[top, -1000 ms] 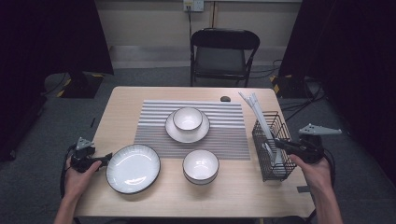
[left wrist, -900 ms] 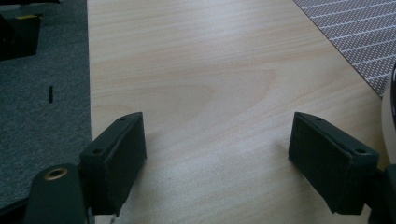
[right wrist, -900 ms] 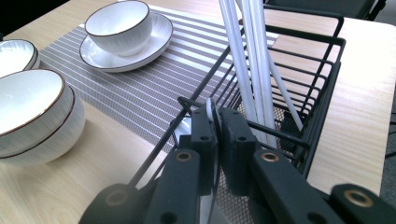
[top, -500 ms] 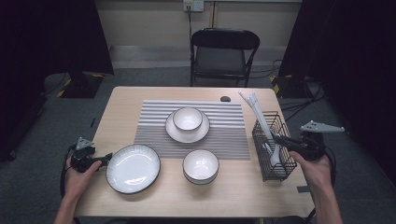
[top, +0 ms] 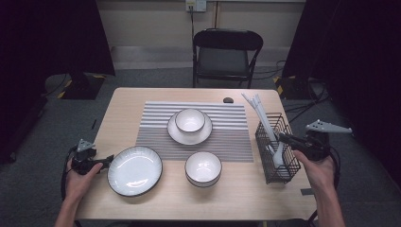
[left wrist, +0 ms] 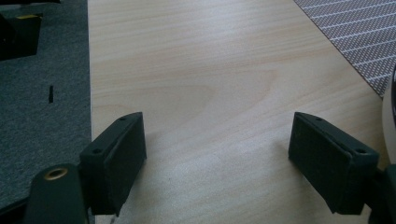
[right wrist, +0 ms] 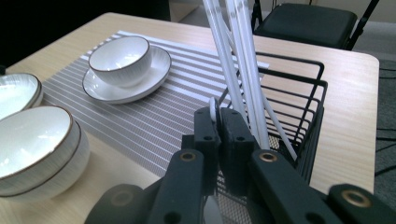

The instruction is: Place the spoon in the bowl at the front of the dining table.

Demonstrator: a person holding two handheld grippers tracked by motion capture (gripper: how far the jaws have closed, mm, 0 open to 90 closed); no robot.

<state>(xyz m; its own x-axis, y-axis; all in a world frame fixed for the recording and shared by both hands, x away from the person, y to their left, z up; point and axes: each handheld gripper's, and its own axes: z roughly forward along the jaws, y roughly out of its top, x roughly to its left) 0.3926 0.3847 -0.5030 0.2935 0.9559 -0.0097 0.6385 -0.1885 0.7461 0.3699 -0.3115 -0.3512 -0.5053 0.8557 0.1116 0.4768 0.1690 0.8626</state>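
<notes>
Pinching a white spoon (right wrist: 213,108) inside the wire basket (top: 265,142), right hand-held gripper (right wrist: 218,122) sits clamped; left hand-held gripper (left wrist: 217,154) gapes over bare bench (left wrist: 210,70) beside the plate (top: 135,170) rim.

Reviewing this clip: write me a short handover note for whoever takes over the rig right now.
Right tongs: shut on the white spoon, whose bowl end sits inside the wire basket at the table's right edge.
Left tongs: open, nothing between them, low over bare wood beside the large plate.
Done: spoon gripped.
Left: lift it clear of the white chopsticks, probably place it by a bowl.
</notes>
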